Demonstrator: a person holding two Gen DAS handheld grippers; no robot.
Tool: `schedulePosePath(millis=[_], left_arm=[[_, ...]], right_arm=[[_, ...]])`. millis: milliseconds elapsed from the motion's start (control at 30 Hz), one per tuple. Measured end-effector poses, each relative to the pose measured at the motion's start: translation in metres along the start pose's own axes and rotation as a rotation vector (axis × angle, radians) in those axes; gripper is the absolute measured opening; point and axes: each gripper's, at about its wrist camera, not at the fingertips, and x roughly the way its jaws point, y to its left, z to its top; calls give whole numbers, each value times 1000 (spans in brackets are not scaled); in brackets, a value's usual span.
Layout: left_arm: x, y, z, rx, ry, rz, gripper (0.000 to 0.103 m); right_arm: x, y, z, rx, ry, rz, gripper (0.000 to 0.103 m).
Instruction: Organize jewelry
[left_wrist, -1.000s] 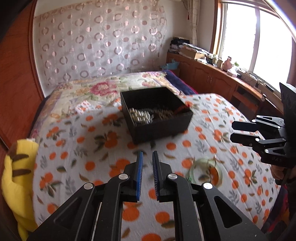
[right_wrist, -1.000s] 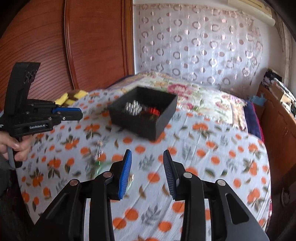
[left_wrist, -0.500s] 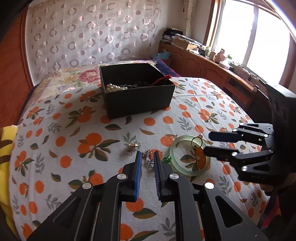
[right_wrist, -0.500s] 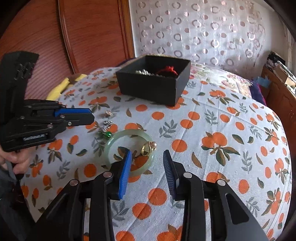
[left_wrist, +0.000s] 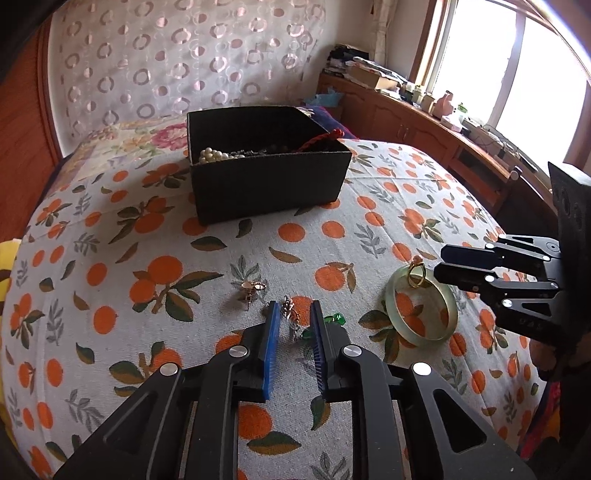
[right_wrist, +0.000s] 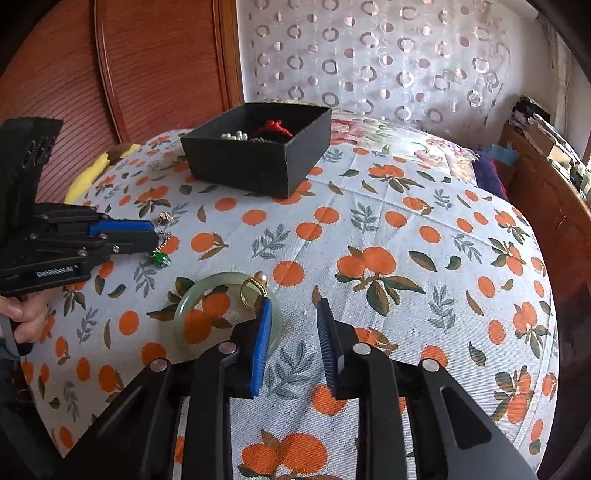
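Jaws of the left gripper (left_wrist: 293, 314) straddle a small silver earring (left_wrist: 290, 314), parted; the right gripper (right_wrist: 293, 314) gapes beside a pale green jade bangle (right_wrist: 184, 306) on the bed.

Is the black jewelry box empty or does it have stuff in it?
Not empty: the lidless black box holds pearls and a red cord.

White lettering reading roughly "GenRobot.AI" stands on the black side of the left tool (right_wrist: 153, 238); no other writing is legible.
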Motion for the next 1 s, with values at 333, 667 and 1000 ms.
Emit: schedulePosePath(millis=[333, 667, 1000], left_arm=[[5, -2, 1, -2, 2, 3, 18], [4, 9, 1, -34, -17, 12, 3], [-27, 9, 3, -46, -88, 1, 0]], right_arm=[[-4, 12, -6, -10, -9, 22, 27], [3, 10, -7, -24, 27, 14, 27], [7, 10, -6, -18, 32, 33, 27]])
